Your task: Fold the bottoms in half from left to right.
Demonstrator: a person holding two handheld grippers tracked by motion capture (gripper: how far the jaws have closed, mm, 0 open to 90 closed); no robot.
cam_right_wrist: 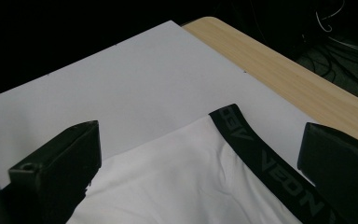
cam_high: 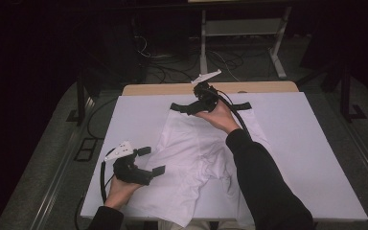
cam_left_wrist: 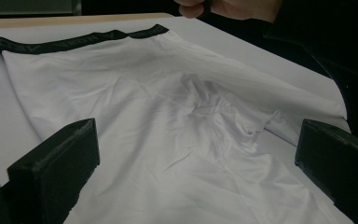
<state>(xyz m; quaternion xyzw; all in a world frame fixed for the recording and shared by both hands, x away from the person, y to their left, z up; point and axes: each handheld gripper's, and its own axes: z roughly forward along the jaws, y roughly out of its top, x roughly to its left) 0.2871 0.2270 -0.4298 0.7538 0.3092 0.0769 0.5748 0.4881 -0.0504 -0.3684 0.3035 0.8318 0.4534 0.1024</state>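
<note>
White boxer briefs (cam_high: 191, 158) with a black waistband (cam_high: 242, 106) lie spread on a white board (cam_high: 306, 158), waistband at the far side. My left gripper (cam_high: 151, 160) hovers open at the garment's near left edge, its jaws wide apart over the crumpled white fabric (cam_left_wrist: 168, 116). My right gripper (cam_high: 184, 108) is open at the waistband's left end. In the right gripper view the black band (cam_right_wrist: 261, 158) with grey lettering runs between its spread jaws, which hold nothing. The right forearm in a dark sleeve (cam_high: 263, 182) crosses over the garment's right side.
The white board (cam_right_wrist: 121, 84) covers a wooden table whose far edge (cam_high: 172, 89) shows beyond it. Behind the table are cables (cam_high: 220, 60) on the floor and a white frame leg (cam_high: 278, 48). Bare board lies left and right of the garment.
</note>
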